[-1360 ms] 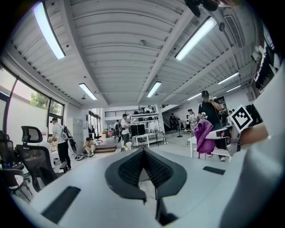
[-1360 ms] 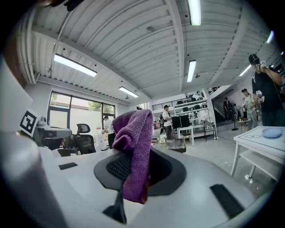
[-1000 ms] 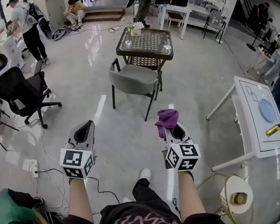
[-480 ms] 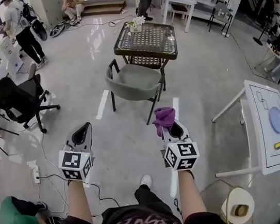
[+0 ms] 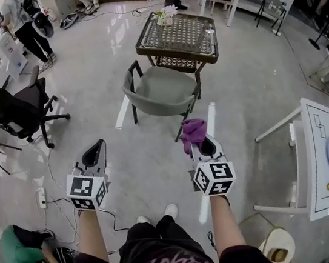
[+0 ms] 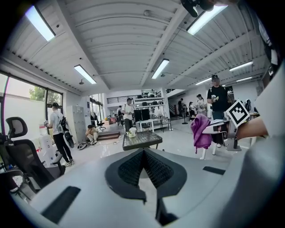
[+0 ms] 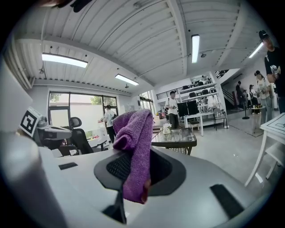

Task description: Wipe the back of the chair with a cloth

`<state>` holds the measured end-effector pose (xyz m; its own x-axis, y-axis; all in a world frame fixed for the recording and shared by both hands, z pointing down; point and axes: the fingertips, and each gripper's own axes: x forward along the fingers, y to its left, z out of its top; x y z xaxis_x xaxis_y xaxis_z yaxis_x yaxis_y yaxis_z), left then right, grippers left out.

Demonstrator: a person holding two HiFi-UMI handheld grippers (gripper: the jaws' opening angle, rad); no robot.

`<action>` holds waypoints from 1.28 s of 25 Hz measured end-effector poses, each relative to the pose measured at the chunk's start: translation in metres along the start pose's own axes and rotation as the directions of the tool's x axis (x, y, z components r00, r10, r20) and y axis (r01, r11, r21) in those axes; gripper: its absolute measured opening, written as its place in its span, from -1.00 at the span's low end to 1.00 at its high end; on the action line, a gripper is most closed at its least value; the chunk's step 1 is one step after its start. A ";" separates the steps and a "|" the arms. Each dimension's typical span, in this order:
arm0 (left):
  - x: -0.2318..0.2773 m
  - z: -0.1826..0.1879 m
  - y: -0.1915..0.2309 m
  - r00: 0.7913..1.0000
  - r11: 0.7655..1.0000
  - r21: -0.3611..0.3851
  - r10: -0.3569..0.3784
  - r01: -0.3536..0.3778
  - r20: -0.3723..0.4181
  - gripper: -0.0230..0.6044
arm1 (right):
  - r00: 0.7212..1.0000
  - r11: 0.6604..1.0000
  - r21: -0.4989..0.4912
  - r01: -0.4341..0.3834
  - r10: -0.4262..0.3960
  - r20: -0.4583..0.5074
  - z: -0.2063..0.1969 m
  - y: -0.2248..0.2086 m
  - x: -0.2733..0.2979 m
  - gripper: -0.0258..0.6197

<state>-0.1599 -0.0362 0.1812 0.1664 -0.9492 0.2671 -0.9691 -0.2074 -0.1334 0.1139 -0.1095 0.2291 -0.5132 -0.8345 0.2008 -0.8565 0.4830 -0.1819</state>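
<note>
A grey armchair [image 5: 163,91] with black legs stands on the floor ahead, its curved back turned toward me. My right gripper [image 5: 201,142] is shut on a purple cloth [image 5: 193,131], which bunches up over the jaws in the right gripper view [image 7: 136,147]. The cloth hangs just short of the chair's back, at its right end. My left gripper [image 5: 95,150] is held level to the left, shut with nothing in it; its jaws meet in the left gripper view [image 6: 143,167]. The cloth also appears there [image 6: 201,132] at the right.
Behind the chair is a wicker table [image 5: 177,34] with flowers [image 5: 165,16]. A black office chair [image 5: 18,113] stands at left, a white table [image 5: 322,153] at right. Cables and a power strip [image 5: 40,198] lie on the floor. People stand in the background; one crouches at lower left [image 5: 19,260].
I have walked forward: the grey chair and wicker table are nearer. Both grippers keep their pose, the cloth still held in the right one.
</note>
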 end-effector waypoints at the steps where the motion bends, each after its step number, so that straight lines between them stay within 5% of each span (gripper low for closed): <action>1: 0.005 -0.001 0.003 1.000 1.000 -0.002 0.003 -0.003 0.000 -0.90 | 1.000 1.000 -0.001 -0.006 0.006 -0.004 -0.002 0.000 0.007 -0.63; 32: 0.142 -0.143 0.103 0.999 0.996 -0.082 -0.037 0.037 -0.008 -0.90 | 0.999 1.000 -0.008 -0.026 0.026 -0.031 -0.120 0.041 0.197 -0.63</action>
<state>-0.2625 -0.1584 0.3420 0.2010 -0.9388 0.2796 -0.9740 -0.2219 -0.0448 -0.0287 -0.2218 0.3769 -0.5367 -0.8129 0.2261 -0.8432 0.5070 -0.1790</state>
